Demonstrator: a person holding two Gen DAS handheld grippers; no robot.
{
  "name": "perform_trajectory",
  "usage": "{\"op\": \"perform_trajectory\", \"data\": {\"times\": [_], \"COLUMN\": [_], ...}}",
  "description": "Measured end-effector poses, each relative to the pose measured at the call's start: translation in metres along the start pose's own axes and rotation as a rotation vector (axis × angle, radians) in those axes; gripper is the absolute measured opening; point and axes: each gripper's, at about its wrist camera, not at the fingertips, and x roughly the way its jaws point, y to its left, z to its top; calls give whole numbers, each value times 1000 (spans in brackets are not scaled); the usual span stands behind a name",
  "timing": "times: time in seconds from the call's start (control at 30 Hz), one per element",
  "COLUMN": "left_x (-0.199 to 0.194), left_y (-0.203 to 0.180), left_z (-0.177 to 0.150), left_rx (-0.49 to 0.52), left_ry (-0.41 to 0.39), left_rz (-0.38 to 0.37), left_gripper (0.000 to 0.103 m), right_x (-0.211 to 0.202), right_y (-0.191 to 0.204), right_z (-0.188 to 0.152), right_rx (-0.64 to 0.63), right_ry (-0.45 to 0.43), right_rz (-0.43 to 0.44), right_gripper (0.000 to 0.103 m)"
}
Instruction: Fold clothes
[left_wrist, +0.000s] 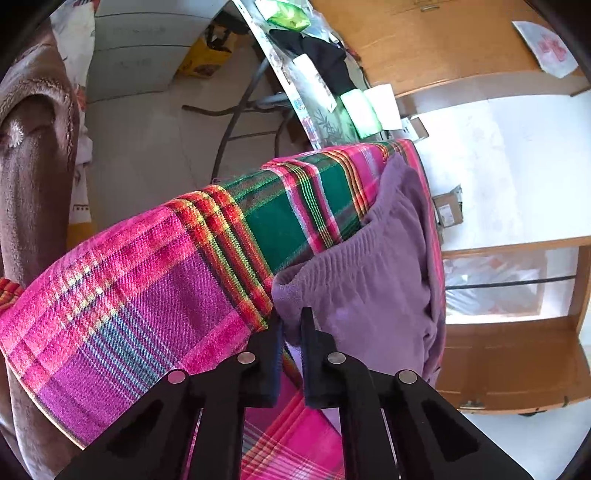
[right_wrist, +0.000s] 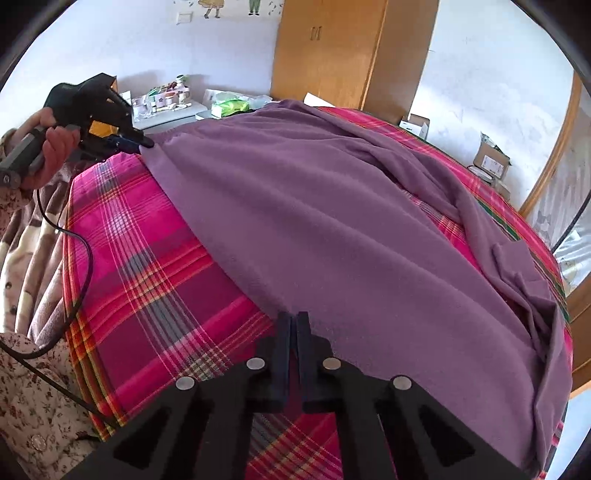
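Note:
A purple fleece garment (right_wrist: 314, 206) lies spread over a bed covered by a pink, green and red plaid sheet (right_wrist: 147, 266). In the right wrist view my right gripper (right_wrist: 293, 318) is at the garment's near edge, its jaws pressed together on the hem. My left gripper (right_wrist: 147, 142), held by a hand at the far left, pinches the garment's far corner. In the left wrist view that gripper (left_wrist: 291, 320) is shut on the gathered purple waistband (left_wrist: 332, 254), with the plaid sheet (left_wrist: 155, 280) beneath.
A cluttered table (right_wrist: 173, 105) stands behind the bed, with a wooden wardrobe (right_wrist: 332, 51) beside it and cardboard boxes (right_wrist: 493, 162) on the floor at right. A black cable (right_wrist: 79, 258) hangs down by the person's patterned sleeve (right_wrist: 33, 398). A brown blanket (left_wrist: 33, 155) hangs at left.

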Motion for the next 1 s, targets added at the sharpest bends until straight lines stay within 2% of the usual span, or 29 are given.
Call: {"op": "perform_trajectory", "data": {"times": [0.57,0.83,1.0], "left_x": [-25,-28,-25], "left_y": [19,37,35], "left_z": [-12,-11,-11], "left_rx": [-3,-31,-11], "left_ry": [-27,-34,-31], "left_rz": [-87,-76,-58], "left_gripper": [7,7,8], "right_x": [-20,-17,-13], "right_y": [13,19,16], "right_z": [-5,-5,-5], "right_rx": [-2,-14,7], "right_ry": [-3,16,24], "right_rz": [20,42,42], "right_gripper": [2,2,2]}}
